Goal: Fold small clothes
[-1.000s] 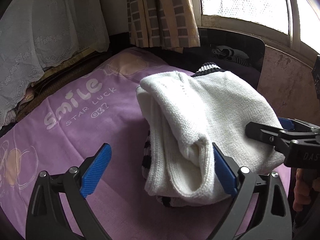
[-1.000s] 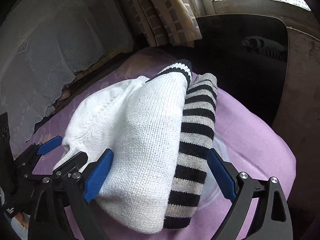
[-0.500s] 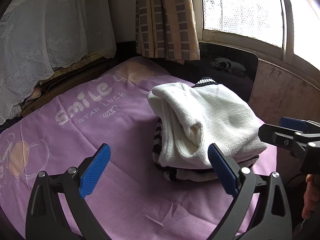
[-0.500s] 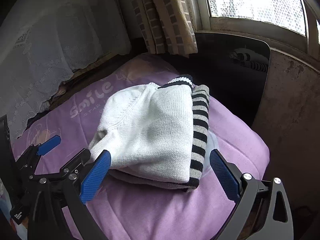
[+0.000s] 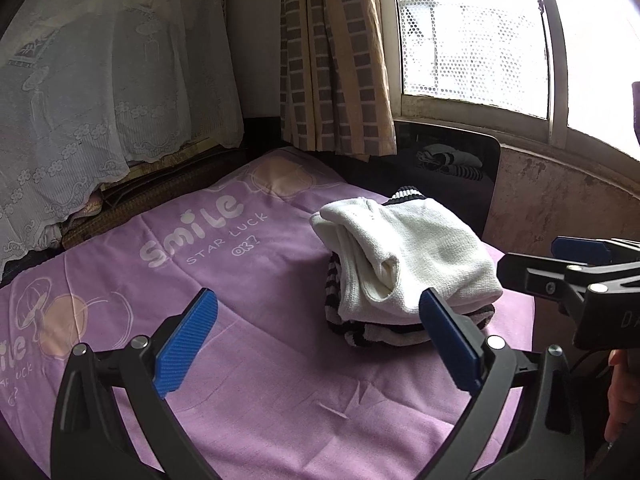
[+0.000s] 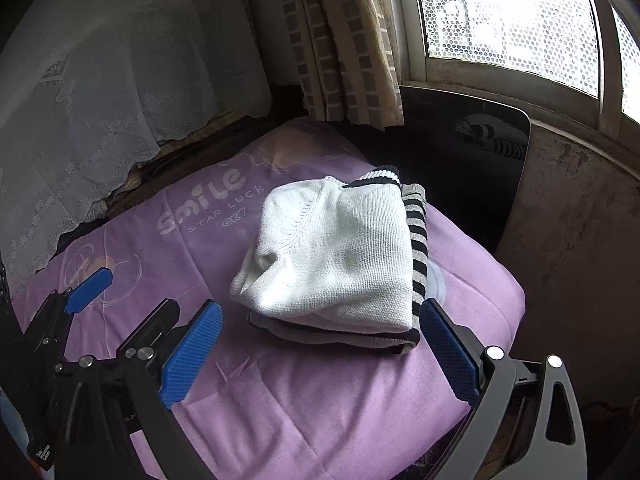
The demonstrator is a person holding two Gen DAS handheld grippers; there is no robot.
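A folded white knit garment [image 5: 416, 252] lies on top of a folded black-and-white striped garment [image 5: 376, 334] on the purple cloth [image 5: 248, 280]. The pile also shows in the right wrist view, white garment [image 6: 340, 252] over striped garment [image 6: 418, 240]. My left gripper [image 5: 316, 344] is open and empty, held back from the pile's near left side. My right gripper [image 6: 320, 352] is open and empty, just in front of the pile. The right gripper shows at the right edge of the left wrist view [image 5: 568, 264].
The purple cloth with "Smile Star Luck" print covers a cushion-like surface [image 6: 480, 280] that drops off at the right. A dark glossy panel [image 5: 452, 160], a checked curtain [image 5: 336, 60] and a window stand behind. White lace fabric [image 5: 100, 80] hangs at the left.
Both grippers have pulled back and up from the folded pile, which now looks smaller and lies free on the cloth. Both stay open.
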